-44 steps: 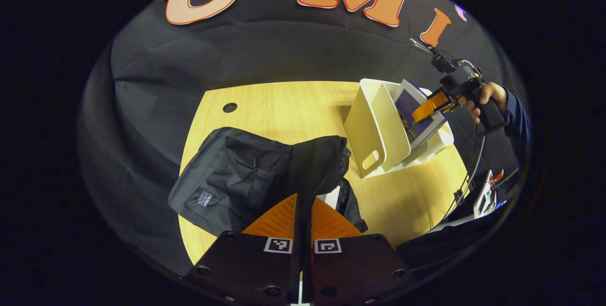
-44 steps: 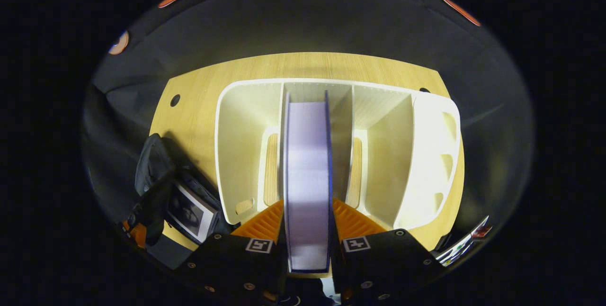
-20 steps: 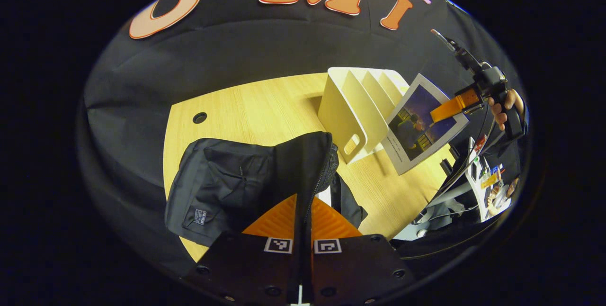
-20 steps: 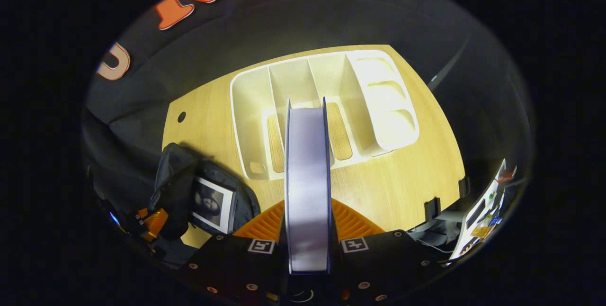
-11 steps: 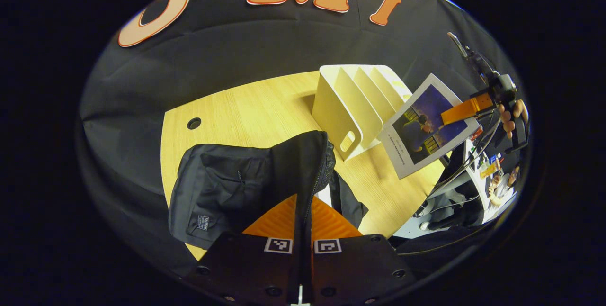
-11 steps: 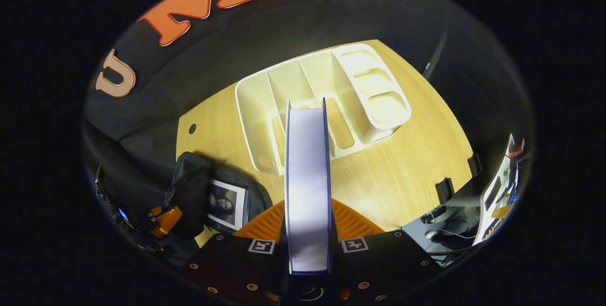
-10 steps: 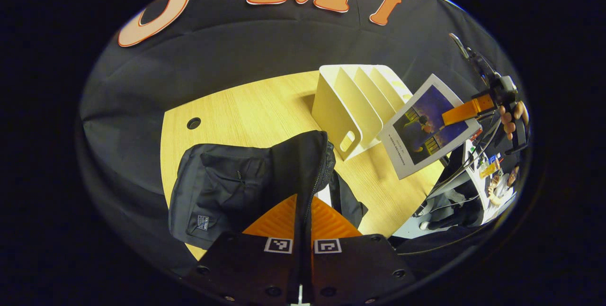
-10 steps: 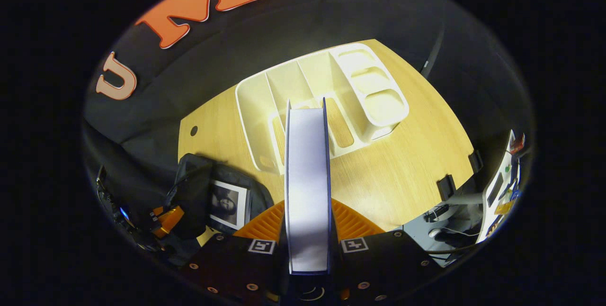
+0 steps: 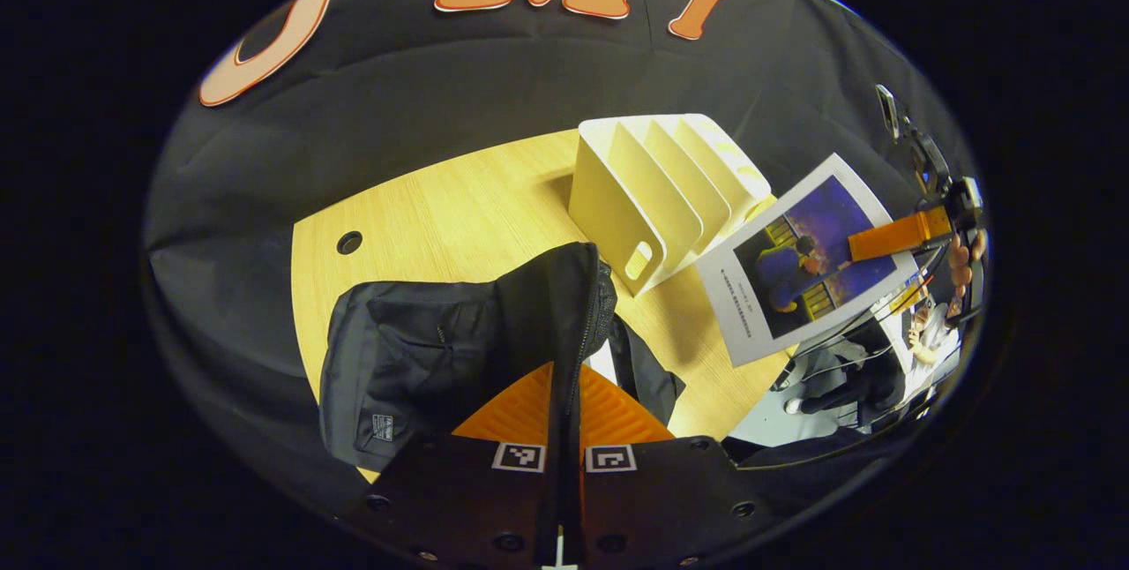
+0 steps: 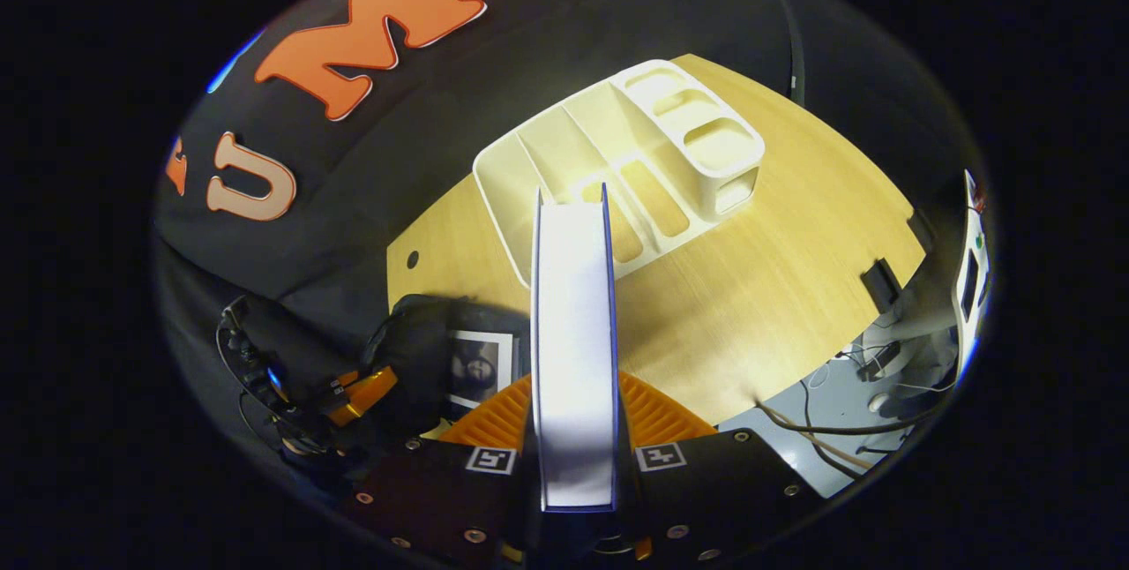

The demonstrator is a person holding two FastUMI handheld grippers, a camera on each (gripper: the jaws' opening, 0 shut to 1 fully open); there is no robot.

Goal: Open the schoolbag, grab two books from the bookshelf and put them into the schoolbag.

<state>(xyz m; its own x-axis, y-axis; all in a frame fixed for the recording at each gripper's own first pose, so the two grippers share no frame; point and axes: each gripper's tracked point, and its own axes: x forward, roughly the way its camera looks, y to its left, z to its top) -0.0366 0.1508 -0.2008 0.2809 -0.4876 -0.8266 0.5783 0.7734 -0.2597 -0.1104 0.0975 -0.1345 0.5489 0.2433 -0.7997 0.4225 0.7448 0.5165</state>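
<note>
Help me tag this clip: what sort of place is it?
Probably a recording booth set up as a study desk: a wooden table against a black cloth wall, with a white bookshelf and a schoolbag on it, cables trailing beside.

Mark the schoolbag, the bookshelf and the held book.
schoolbag (image 9: 423,358), left gripper view, on its front panel.
bookshelf (image 9: 617,199), left gripper view, on its nearest side wall.
held book (image 9: 807,261), left gripper view, on its cover picture.
</note>
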